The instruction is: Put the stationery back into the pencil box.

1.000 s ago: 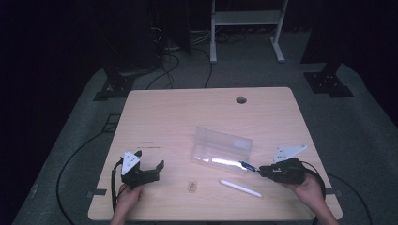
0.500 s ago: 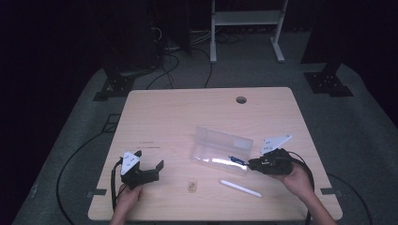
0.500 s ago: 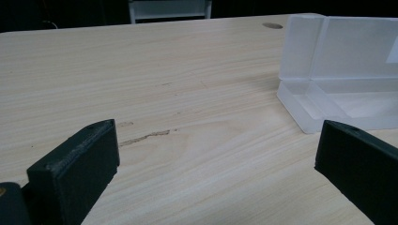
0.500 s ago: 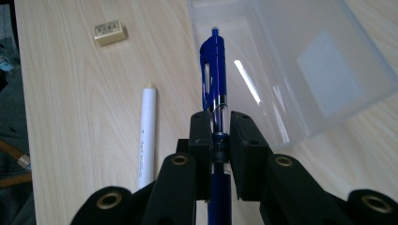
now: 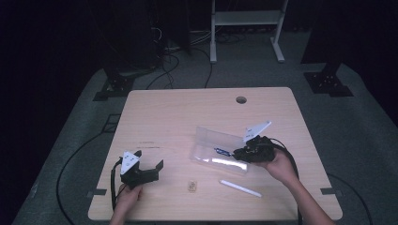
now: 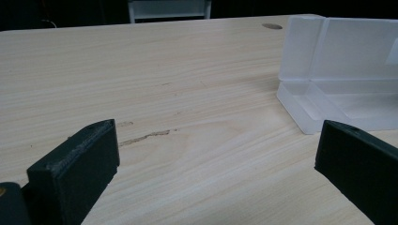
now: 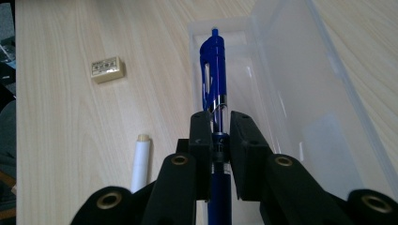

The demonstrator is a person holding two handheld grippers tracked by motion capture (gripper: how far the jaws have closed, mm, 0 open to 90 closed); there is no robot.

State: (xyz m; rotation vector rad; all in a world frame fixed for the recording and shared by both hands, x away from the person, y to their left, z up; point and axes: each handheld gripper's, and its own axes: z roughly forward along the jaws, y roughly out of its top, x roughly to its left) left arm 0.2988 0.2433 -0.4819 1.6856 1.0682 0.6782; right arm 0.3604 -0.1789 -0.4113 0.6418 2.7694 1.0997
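Note:
My right gripper (image 7: 217, 123) (image 5: 240, 153) is shut on a blue pen (image 7: 213, 79) (image 5: 220, 151), which points out along the jaws. It hangs over the open tray of a clear plastic case (image 7: 300, 103) (image 5: 217, 151) (image 6: 338, 79) whose lid stands up behind. At the table's front left rests my left gripper (image 5: 151, 161) (image 6: 216, 164), open with bare wood between its jaws. The case is off to its right in the left gripper view.
A small tan eraser (image 5: 191, 186) (image 7: 107, 69) and a white stick (image 5: 240, 188) (image 7: 140, 161) lie on the wooden table (image 5: 178, 117) in front of the case. A cable hole (image 5: 241, 100) (image 6: 272, 26) sits near the far edge. Cables trail over the floor beyond.
My right gripper has carried the pen left and a little up, from beside the case's right end to above its tray. The left gripper has stayed put.

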